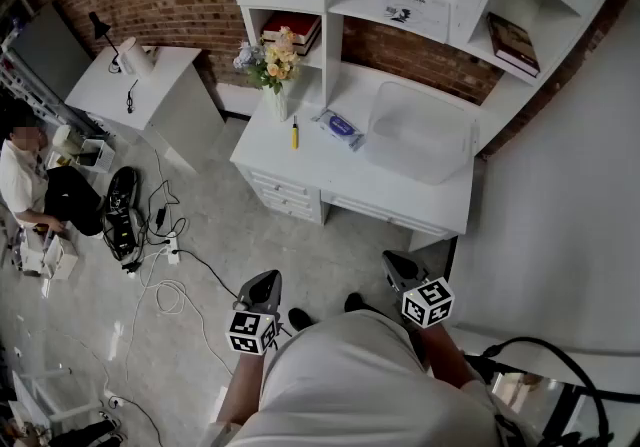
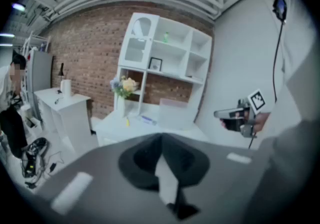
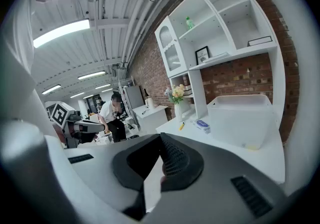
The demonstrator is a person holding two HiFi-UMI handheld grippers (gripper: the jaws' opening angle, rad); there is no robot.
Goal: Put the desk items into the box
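Left gripper, right gripper — jaws together (both) — hang far from box.

The box is a pale, half-clear plastic tub with rounded corners, standing upright with its top open on the right part of the white desk, close to the brick wall behind. Just to the left of it lies a flat white packet with a blue label, turned at a slant and apart from the box. A little further left is a thin yellow pen-like item, lying flat and pointing from front to back, near the packet but not touching it.
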